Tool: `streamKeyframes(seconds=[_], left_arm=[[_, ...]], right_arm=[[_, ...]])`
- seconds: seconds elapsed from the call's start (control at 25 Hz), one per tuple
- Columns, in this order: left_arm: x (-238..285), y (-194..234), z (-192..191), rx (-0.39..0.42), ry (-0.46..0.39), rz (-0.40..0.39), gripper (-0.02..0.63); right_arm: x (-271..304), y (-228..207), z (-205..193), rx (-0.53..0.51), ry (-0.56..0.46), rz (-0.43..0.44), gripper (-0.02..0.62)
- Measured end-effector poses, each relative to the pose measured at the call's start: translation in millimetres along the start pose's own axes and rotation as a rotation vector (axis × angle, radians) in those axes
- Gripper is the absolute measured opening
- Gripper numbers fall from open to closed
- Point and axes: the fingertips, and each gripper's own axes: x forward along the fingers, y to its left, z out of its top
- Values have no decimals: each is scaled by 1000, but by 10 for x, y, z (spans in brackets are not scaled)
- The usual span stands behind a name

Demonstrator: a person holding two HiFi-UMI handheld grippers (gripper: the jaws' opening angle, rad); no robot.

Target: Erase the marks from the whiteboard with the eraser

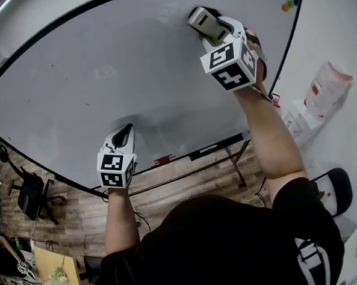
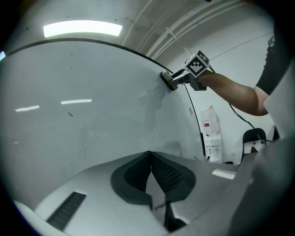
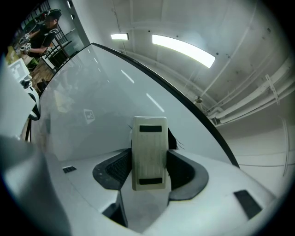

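Right gripper (image 1: 215,27): your jaws are clamped on the cream rectangular plastic eraser (image 3: 148,154), which is held against the large white whiteboard (image 1: 102,77) at 1 o'clock, apparently to wipe.
Left gripper (image 1: 123,137): jaws together and empty, near the board's 6 o'clock edge, clear of the wiping.
Marks: thin black strokes (image 3: 180,144) show beside the eraser.

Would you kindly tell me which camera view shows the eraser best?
The right gripper view: the eraser sits large and central, clamped between the right gripper's tongs. The head view shows it smaller, against the whiteboard. The left gripper view shows only a tiny distant block.
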Motion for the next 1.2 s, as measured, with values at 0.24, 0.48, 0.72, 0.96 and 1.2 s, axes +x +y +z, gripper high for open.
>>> streamKeyframes(seconds=[0.24,0.48,0.72,0.96,1.2], left_arm=[[-73,68,-72,-5,5,-3,11],[-87,143,-112,-13,8,-4,11],[-173,192,-171,-16,10,-4,11],[-236,257,-200,-21,13,6,11],[-336,341,-286,-35,23,22,11]], right_arm=[[-10,136,200,-22,-14,4,230],[30,317,383,-43,-33,15,230],[1,526,605,-66,-58,35,230],[2,887,824,-109,-96,79,230],[-6,1192,949,-146,-117,115,230]])
